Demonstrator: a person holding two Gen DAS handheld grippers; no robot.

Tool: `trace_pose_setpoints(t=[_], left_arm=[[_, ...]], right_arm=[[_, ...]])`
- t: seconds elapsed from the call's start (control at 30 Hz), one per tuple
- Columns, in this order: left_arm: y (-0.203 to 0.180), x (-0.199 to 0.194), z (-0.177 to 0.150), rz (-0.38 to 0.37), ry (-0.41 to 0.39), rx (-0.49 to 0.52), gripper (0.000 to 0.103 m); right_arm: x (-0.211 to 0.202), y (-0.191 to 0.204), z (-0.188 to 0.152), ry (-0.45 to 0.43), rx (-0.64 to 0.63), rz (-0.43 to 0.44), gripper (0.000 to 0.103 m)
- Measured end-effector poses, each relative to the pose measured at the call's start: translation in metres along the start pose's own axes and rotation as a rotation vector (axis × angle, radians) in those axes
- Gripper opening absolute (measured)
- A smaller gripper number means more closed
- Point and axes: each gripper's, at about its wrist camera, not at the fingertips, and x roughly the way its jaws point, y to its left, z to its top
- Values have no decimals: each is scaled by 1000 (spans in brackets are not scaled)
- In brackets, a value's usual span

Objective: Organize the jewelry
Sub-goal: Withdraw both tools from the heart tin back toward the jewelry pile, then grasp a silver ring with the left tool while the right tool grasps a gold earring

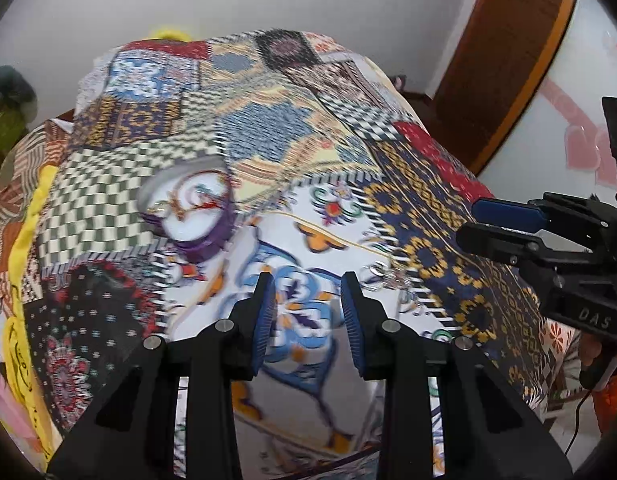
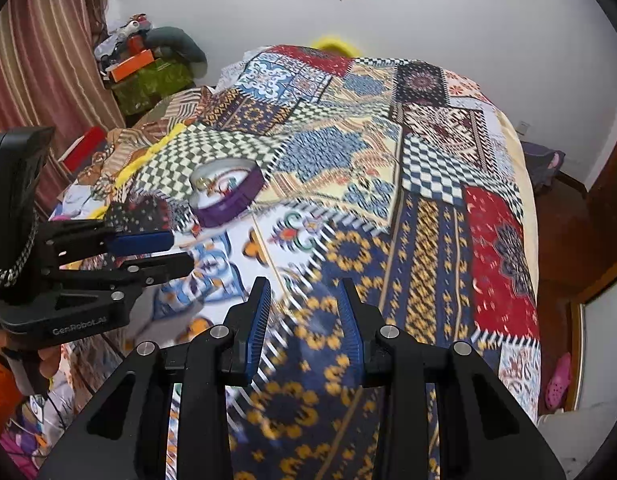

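Beyond the left tool [image 1: 308,320], the jewelry box [image 1: 188,214] lies well apart.

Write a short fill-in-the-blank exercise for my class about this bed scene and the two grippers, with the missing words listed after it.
1. The round tin has a ____ side wall.
2. The tin rests on a patchwork bedspread and stands ____, with jewelry showing inside.
3. Both the left gripper and the right gripper hold ____ between their fingers.
4. The pads on the fingers are ____.

Missing words: purple; open; nothing; blue
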Motion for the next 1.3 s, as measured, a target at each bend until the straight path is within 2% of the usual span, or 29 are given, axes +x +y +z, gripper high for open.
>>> trace_pose_setpoints(t=[0.33, 0.47, 0.77, 0.9, 1.03, 1.3], left_arm=[[-36, 33, -3, -49, 91, 77, 33], [-41, 40, 0, -31, 87, 89, 33], [-40, 46, 0, -70, 60, 82, 33], [-37, 45, -2, -94, 47, 75, 29], [-32, 42, -6, -119, 39, 69, 29], [-19, 26, -16, -98, 12, 45, 29]], right_arm=[[4, -15, -29, 32, 21, 11, 31], [7, -16, -34, 32, 18, 15, 31], [8, -16, -37, 24, 19, 36, 31], [10, -14, -36, 21, 8, 35, 31], [12, -7, -35, 21, -18, 44, 31], [24, 4, -28, 44, -26, 100, 31]])
